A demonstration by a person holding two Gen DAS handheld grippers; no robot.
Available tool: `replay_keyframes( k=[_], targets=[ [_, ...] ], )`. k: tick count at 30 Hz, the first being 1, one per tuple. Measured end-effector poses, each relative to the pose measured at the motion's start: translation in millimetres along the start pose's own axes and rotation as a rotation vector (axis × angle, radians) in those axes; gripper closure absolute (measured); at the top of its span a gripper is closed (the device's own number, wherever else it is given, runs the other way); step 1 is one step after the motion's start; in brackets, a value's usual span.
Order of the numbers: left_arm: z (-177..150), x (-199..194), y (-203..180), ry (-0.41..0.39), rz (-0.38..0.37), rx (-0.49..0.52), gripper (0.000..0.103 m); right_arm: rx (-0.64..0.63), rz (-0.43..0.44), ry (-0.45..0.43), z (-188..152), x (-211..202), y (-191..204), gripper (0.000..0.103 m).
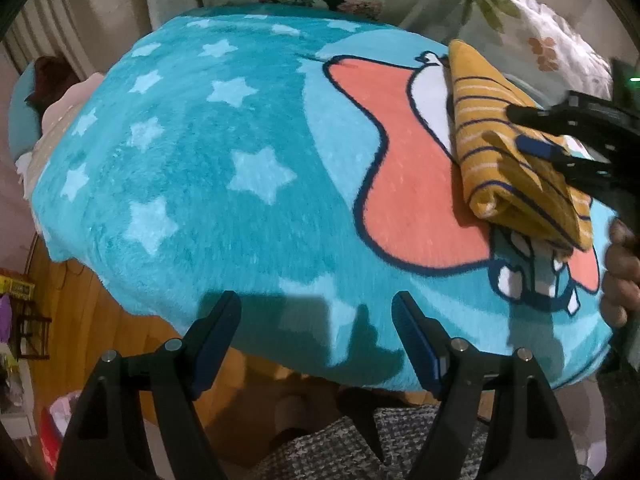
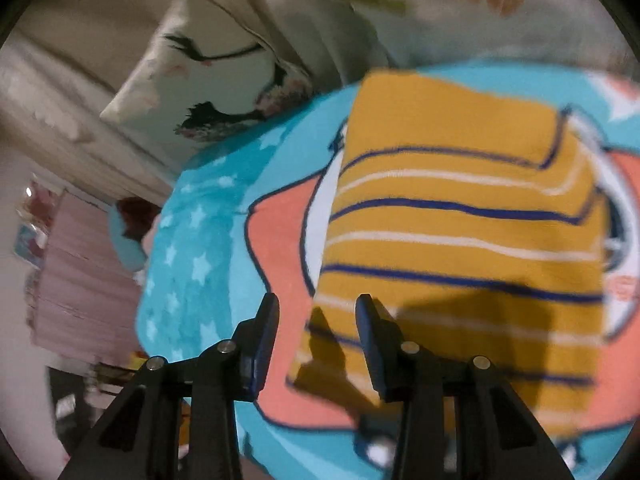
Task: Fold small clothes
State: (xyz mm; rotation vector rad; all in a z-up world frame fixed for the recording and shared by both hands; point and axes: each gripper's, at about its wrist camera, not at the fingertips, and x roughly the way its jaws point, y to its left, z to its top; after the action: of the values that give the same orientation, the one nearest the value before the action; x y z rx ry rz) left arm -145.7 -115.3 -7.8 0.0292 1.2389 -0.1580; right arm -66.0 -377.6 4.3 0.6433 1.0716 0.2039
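Observation:
A folded mustard-yellow garment with navy and white stripes lies on the right part of a turquoise star-print blanket. It fills the right wrist view. My left gripper is open and empty, hovering over the blanket's near edge, well left of the garment. My right gripper is open and holds nothing, just above the garment's near left corner. In the left wrist view the right gripper reaches in from the right over the garment.
The blanket has an orange and white cartoon print. Floral pillows and bedding lie behind it. A wooden floor and a grey woven rug lie below the blanket's edge. Pink cloth sits at the far left.

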Motion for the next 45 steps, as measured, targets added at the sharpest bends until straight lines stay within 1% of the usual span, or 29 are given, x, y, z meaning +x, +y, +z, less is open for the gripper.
replay_keyframes(
  k=[1, 2, 3, 4, 6, 8, 10, 14, 17, 19, 22, 23, 25, 26, 27, 29, 31, 35, 36, 38, 40, 42, 45],
  targets=[
    [1, 1, -2, 0.004, 0.005, -0.004, 0.026, 0.028, 0.015, 0.017, 5, 11, -7, 0.060],
    [2, 2, -4, 0.007, 0.010, -0.005, 0.026, 0.054, 0.036, 0.029, 11, 22, -15, 0.062],
    [3, 2, -6, 0.008, 0.014, -0.006, 0.026, 0.060, 0.047, 0.032, 14, 28, -19, 0.065],
    [3, 1, -8, 0.008, 0.018, -0.005, 0.026, 0.064, 0.057, 0.040, 17, 31, -21, 0.065],
    [4, 2, -12, 0.008, 0.024, -0.005, 0.026, 0.061, 0.079, 0.064, 24, 28, -16, 0.064],
    [4, 3, -15, 0.008, 0.030, -0.011, 0.026, 0.005, 0.087, 0.055, 31, 22, -7, 0.064],
    [5, 4, -18, 0.009, 0.039, -0.018, 0.026, -0.022, 0.089, 0.057, 38, 21, -5, 0.064],
    [5, 0, -20, 0.000, 0.060, -0.029, 0.026, 0.020, 0.121, 0.085, 64, 40, -21, 0.064],
    [5, -4, -21, -0.011, 0.078, -0.046, 0.026, 0.055, 0.138, 0.077, 90, 50, -34, 0.064],
    [4, -5, -19, -0.012, 0.093, -0.066, 0.026, 0.075, 0.132, 0.065, 106, 53, -40, 0.064],
    [3, -4, -15, -0.006, 0.105, -0.092, 0.026, 0.091, 0.059, 0.029, 127, 52, -51, 0.064],
    [3, -3, -14, -0.005, 0.107, -0.102, 0.026, 0.109, 0.059, 0.024, 130, 49, -55, 0.064],
    [4, -2, -14, -0.002, 0.104, -0.114, 0.026, 0.140, 0.136, 0.026, 129, 39, -60, 0.063],
    [6, -1, -14, -0.002, 0.099, -0.120, 0.026, 0.147, 0.189, 0.035, 124, 33, -62, 0.063],
    [7, 0, -15, -0.002, 0.093, -0.122, 0.026, 0.147, 0.218, 0.043, 119, 28, -64, 0.063],
    [12, 2, -17, -0.005, 0.077, -0.117, 0.026, 0.152, 0.246, 0.063, 103, 18, -75, 0.062],
    [16, 4, -23, -0.010, 0.058, -0.102, 0.026, 0.180, 0.254, 0.059, 90, 10, -94, 0.062],
    [22, 7, -40, -0.017, 0.029, -0.057, 0.026, 0.294, 0.226, -0.012, 74, -17, -152, 0.065],
    [22, 8, -45, -0.016, 0.023, -0.042, 0.026, 0.336, 0.195, -0.042, 72, -28, -169, 0.065],
    [22, 9, -53, -0.016, 0.012, -0.018, 0.026, 0.353, 0.110, -0.088, 69, -50, -181, 0.063],
    [23, 10, -60, -0.016, 0.003, 0.005, 0.026, 0.331, 0.084, -0.122, 66, -68, -178, 0.062],
    [24, 11, -65, -0.017, -0.007, 0.022, 0.026, 0.283, 0.067, -0.147, 61, -83, -167, 0.055],
    [25, 10, -71, -0.026, -0.023, 0.038, 0.026, 0.195, 0.081, -0.139, 44, -89, -142, 0.055]
  ],
)
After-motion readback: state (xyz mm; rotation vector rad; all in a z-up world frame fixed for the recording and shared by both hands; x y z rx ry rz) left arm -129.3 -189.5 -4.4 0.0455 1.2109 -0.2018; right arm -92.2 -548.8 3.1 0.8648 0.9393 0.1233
